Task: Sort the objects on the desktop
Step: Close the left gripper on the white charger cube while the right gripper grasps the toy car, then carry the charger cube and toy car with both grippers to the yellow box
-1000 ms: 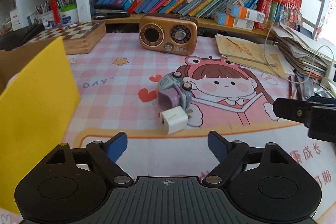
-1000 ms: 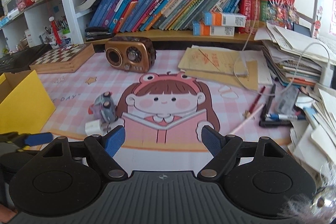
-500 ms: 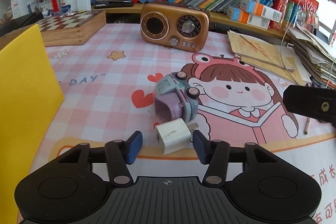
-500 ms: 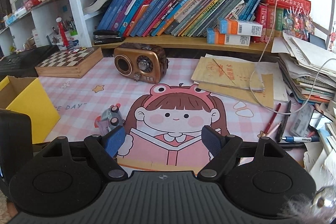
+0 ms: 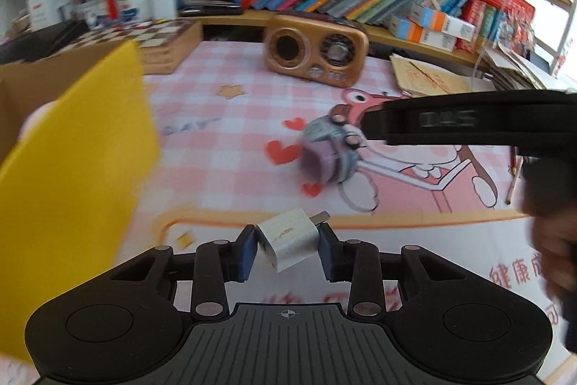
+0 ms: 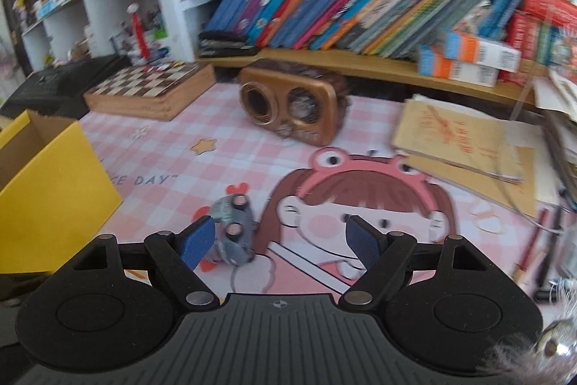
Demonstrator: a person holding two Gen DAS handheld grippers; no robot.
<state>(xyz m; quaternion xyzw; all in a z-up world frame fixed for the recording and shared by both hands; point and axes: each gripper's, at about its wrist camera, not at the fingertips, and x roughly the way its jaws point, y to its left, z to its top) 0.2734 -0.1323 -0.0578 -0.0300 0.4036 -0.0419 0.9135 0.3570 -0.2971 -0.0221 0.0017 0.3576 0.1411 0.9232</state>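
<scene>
My left gripper (image 5: 287, 251) is shut on a white charger plug (image 5: 288, 244), held above the pink cartoon desk mat (image 5: 223, 147). A small grey-purple toy car (image 5: 330, 156) lies on its side on the mat ahead; it also shows in the right wrist view (image 6: 234, 230). My right gripper (image 6: 279, 242) is open and empty, low over the mat, with the toy car by its left finger (image 6: 198, 240). The right gripper's black body (image 5: 468, 125) crosses the left wrist view at the right. A yellow cardboard box (image 5: 72, 168) stands at the left; it also shows in the right wrist view (image 6: 47, 197).
A brown retro radio (image 5: 315, 55) stands at the back of the mat. A wooden chessboard box (image 6: 151, 91) lies at the back left. Books fill the shelf (image 6: 360, 13) behind. Papers (image 6: 461, 143) and pens (image 6: 533, 240) crowd the right side.
My left gripper closed on the white charger plug and lifted it off the mat. My right gripper moved left and forward toward the toy car, staying open.
</scene>
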